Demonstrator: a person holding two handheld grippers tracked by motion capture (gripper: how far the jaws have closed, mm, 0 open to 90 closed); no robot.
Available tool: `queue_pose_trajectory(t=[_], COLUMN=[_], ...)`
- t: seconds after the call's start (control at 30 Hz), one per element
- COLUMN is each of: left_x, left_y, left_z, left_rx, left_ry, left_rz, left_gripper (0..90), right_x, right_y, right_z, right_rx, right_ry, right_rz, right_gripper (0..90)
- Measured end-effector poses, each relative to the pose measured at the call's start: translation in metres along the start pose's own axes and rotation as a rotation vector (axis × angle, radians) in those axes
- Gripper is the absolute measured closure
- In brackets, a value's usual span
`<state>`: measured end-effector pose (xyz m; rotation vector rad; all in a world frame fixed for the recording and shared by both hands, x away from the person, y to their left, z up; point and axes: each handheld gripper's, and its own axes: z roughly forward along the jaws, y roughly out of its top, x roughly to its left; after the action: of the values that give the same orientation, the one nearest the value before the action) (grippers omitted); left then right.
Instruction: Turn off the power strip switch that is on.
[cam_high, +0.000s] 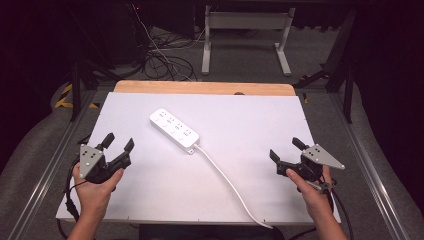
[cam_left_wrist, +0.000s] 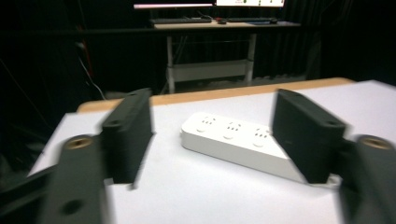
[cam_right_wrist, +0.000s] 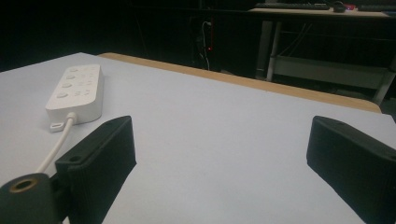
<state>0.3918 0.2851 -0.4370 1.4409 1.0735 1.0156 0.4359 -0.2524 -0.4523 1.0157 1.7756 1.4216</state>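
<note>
While both jaws are spread with nothing gripped, left hand-held gripper (cam_high: 119, 141) and right hand-held gripper (cam_high: 285, 149) are held near; power strip (cam_high: 174, 127) is laid mid-desk (cam_high: 280, 125), between them, farther off.

I see my left gripper (cam_high: 119, 141) and right gripper (cam_high: 287, 148): black blocky jaws, brass-ringed screw holes, a grey three-cornered plate dotted with holes on each, black cables trailing, bare forearms.
</note>
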Motion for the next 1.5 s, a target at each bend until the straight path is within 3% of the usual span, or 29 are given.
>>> queue_pose_trajectory(t=[0.1, 0.23, 0.7, 1.5], left_x=[-0.0049, -0.0065, -0.0056, -0.0040], left_y=[-0.0015, -0.0025, -0.0037, -0.0053], left_z=[0.0020, 0.0031, 0.0034, 0.0052], left_rx=[-0.006, 0.005, 0.015, 0.025], left_ry=[0.029, 0.020, 0.003, 0.017], left_rz=[0.016, 0.011, 0.018, 0.015], left_gripper=[11.4, 6.8, 6.7, 3.9], right_x=[-0.0004, -0.0006, -0.0007, -0.0020], right_y=[0.0002, 0.0004, 0.0008, 0.0009], right_z=[-0.0005, -0.0009, -0.0012, -0.0034], right_rx=[-0.003, -0.004, -0.007, -0.012], right_ry=[0.000, 0.000, -0.003, -0.014], right_rz=[0.009, 0.007, 0.004, 0.014], right_gripper=[8.5, 8.5, 8.5, 5.8])
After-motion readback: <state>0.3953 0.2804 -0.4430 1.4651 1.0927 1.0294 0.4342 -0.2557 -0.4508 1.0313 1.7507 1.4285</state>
